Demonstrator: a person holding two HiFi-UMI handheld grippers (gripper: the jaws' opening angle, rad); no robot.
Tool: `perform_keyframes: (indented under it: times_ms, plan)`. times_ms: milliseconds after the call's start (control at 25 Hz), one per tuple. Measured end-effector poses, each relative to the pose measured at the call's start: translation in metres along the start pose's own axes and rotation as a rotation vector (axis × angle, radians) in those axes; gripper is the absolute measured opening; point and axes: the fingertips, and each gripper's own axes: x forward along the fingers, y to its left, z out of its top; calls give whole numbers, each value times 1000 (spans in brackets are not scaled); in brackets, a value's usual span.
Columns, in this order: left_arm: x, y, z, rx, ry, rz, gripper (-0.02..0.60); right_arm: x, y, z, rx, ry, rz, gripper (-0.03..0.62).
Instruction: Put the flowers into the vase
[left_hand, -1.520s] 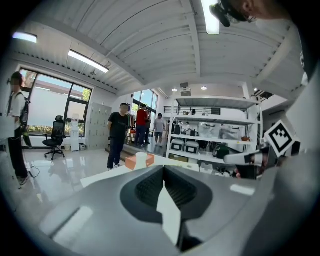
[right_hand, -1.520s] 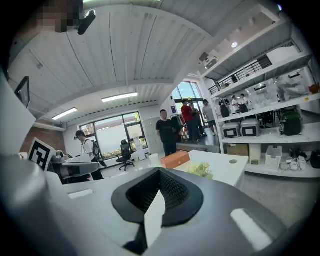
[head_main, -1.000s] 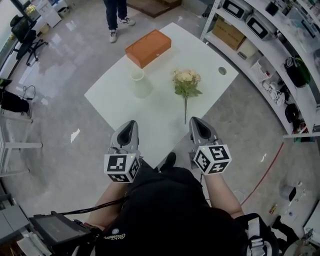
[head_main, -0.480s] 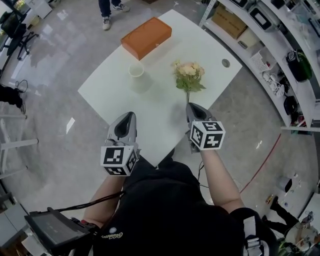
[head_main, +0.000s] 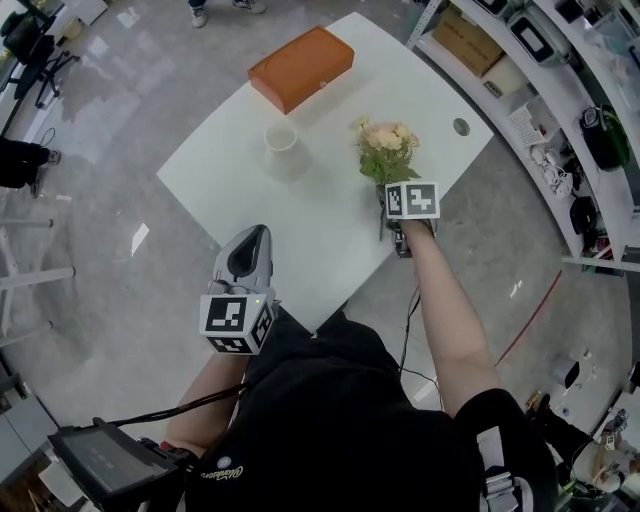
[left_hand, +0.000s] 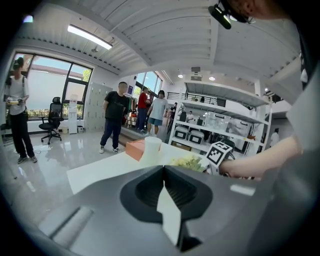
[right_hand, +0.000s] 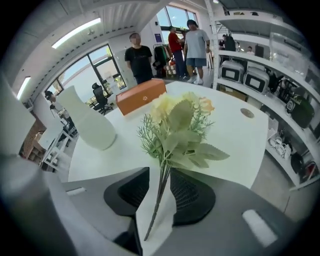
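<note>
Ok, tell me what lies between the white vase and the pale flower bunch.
Only bare white tabletop separates white vase from pale flower bunch, in head view.

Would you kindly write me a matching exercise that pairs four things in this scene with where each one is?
1. flowers
2. vase
3. orange box
4. left gripper

A. standing upright on the table
B. at the table's far edge
C. held by the near table edge, fingers together
D. stem between the fingers of the right gripper

Pairs: 1-D, 2-A, 3-B, 4-C. The right gripper's fingers are opening, with the stem between them but not pressed.
</note>
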Motion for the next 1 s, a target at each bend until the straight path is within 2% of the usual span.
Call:
perform_keyframes:
  times_ms: [80,360,480,560,720,1000]
  plan:
    - [0,3,-1,-3,2,3,8,12,-2,-3,21,50,14,147]
    - [0,3,-3,-9,3,5,8,31,-11,-13,20,210,-7,133]
    - [-1,3,-2,-9,-1,8,8,34,-15,-14,46,274,7,118]
    - [-1,3,0,-9,-5,11,8,34,-19,-13,51,300,-4,77]
    - [-2,4,-2,-7,-6,14,8,34,-25,-16,52,316,-25,46]
    - [-6,5,1,-2,-5,13,8,27,-24,-15,65,280,-29,35]
